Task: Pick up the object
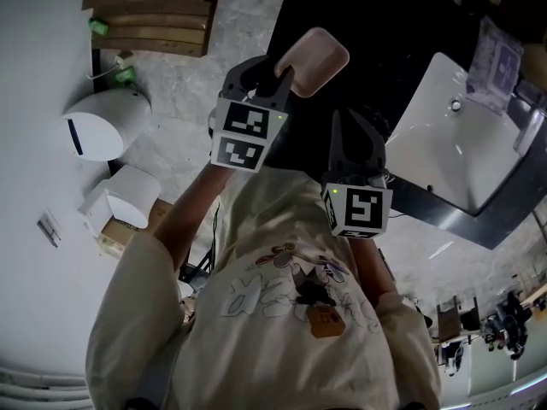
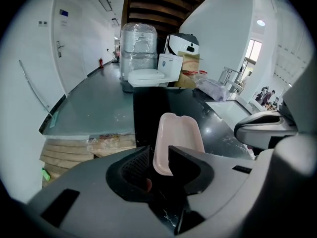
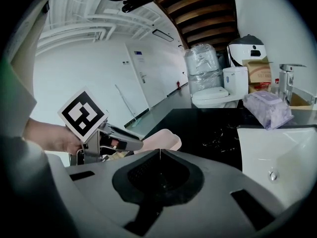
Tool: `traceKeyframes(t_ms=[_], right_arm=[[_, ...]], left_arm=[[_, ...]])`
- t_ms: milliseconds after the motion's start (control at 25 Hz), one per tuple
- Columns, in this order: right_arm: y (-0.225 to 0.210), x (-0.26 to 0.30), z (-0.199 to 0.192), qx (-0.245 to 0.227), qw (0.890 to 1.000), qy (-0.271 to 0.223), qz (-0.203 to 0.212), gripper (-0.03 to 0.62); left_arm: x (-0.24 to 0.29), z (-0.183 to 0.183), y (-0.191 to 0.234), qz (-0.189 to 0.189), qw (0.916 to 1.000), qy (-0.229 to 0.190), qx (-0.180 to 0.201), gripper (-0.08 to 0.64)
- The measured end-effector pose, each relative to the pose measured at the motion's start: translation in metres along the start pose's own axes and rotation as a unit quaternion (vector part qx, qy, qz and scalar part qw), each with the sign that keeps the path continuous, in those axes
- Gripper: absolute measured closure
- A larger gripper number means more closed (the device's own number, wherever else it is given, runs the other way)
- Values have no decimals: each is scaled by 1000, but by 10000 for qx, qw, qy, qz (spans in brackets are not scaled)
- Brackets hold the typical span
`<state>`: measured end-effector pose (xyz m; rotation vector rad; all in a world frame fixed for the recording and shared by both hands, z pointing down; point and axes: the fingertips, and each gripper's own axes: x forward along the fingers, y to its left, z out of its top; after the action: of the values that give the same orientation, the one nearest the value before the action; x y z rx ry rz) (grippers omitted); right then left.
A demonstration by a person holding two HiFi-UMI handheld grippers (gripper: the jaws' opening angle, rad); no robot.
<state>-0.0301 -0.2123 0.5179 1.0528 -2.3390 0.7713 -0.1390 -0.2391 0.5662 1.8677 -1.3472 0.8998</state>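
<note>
- Our left gripper has the pink tray by one short edge. The jaws are partly open, just as wide as the tray's rim, and they pinch it from both sides.
- The tray sticks up and out past the jaws, tilted, over the black counter. It does not look like it rests on anything.
- Our right gripper is near the left one. Its jaws are shut tight, and there is nothing in them.
- We think the pick-up is nearly done. The job now is to hold on well.
- The grip is only on a thin bit of the rim, and most of the tray hangs out in front. So it could tip or slip out. We should squeeze firmly, but not so hard that the thin tray bends.
- We should move slowly and not shake the hand.
- The sink is close by on the right. We should steer away from it so the tray does not bump.
- If the tray starts to wobble, the right gripper could help by holding the far end.
</note>
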Motion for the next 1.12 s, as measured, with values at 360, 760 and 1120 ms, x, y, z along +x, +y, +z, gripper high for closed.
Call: traceKeyframes(t_ms=[360,760,1120], right_arm=[[-3,0,-11,158,9998,-27,-140,575],[3,4,-8,232,9996,-93,-152,575],[3,-5,-9,272,9992,-180,-237,575]], left_arm=[[9,-5,2,-173,9996,93,191,451],[17,-5,0,-217,9995,127,188,485],[15,-3,2,-118,9999,31,85,517]])
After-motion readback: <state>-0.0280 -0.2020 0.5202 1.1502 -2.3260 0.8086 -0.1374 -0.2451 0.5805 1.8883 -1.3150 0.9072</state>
